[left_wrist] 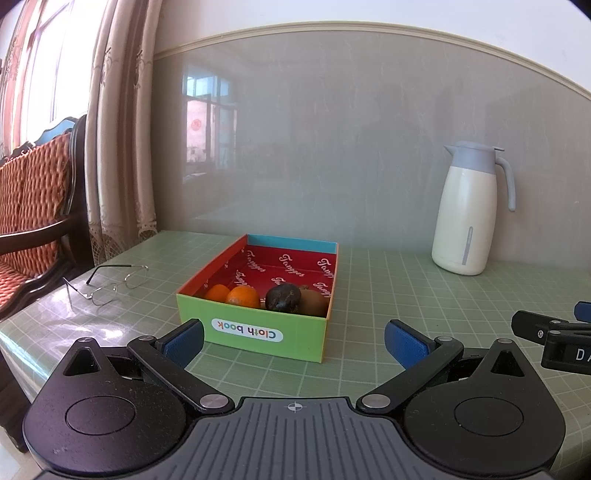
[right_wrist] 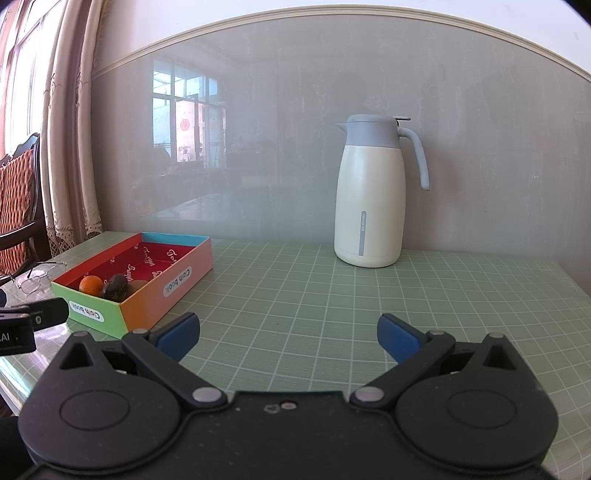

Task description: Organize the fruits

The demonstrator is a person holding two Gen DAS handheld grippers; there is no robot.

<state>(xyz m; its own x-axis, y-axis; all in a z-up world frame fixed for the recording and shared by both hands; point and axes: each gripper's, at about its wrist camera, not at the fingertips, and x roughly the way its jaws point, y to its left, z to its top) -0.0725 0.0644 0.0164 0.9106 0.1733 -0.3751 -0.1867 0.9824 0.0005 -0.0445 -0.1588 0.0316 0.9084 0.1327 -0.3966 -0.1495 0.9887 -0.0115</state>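
Green gridded worktop (left_wrist: 369,280) against a grey wall — fruits (left_wrist: 269,297) sit bunched at the near end of the box (left_wrist: 258,332), dead ahead of the left gripper (left_wrist: 293,341), nearer than the right gripper (right_wrist: 288,334) — both spread wide, empty.

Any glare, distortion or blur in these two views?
Left wrist: wall trim bows from the fisheye; a window reflection sits on the glossy wall; fruit in the box stays sharp. Right wrist: same reflection, bowed trim, jug crisp.
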